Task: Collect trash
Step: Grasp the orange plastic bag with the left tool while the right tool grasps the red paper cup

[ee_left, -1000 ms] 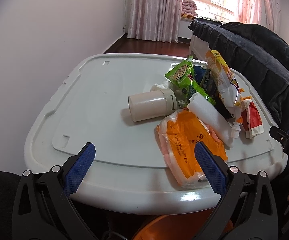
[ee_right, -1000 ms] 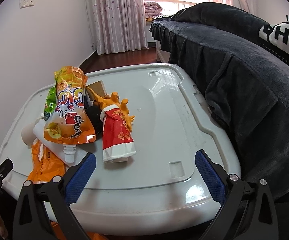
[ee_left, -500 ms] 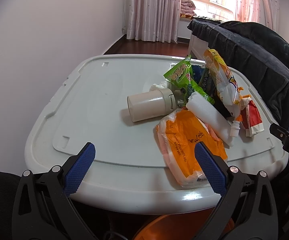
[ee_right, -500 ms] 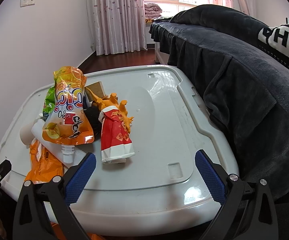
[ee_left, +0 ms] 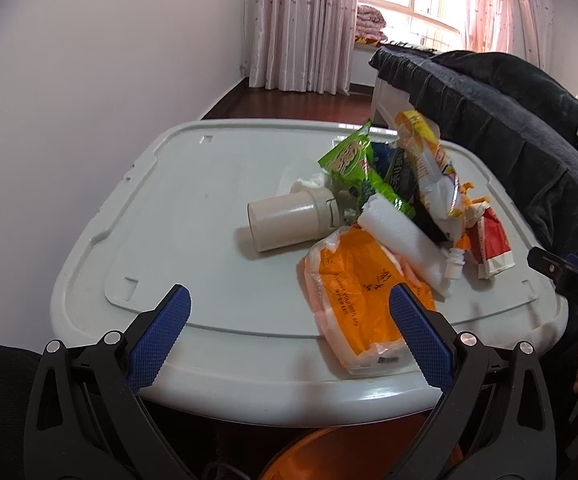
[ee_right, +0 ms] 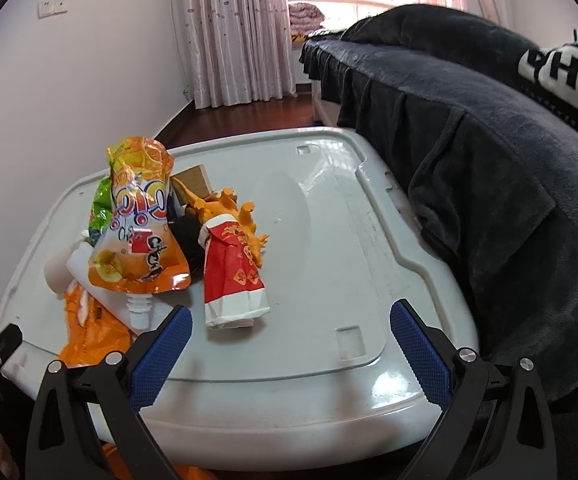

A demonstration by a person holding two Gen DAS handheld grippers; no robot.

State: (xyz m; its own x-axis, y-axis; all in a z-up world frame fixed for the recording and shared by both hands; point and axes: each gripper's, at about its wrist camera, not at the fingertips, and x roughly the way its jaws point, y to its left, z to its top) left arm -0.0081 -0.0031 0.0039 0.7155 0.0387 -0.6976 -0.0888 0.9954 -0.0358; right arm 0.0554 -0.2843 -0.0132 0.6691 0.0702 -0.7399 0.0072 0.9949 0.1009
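A white plastic lid [ee_left: 193,208] carries a beige cup [ee_left: 289,220], wrappers and pouches.

Trash pile [ee_left: 389,216] heaped on white lid [ee_left: 193,208] (wrappers; toppled cup [ee_left: 289,220]).

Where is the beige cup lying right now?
In the left wrist view, the beige cup lies on its side mid-lid, left of the trash pile, touching the orange bag.
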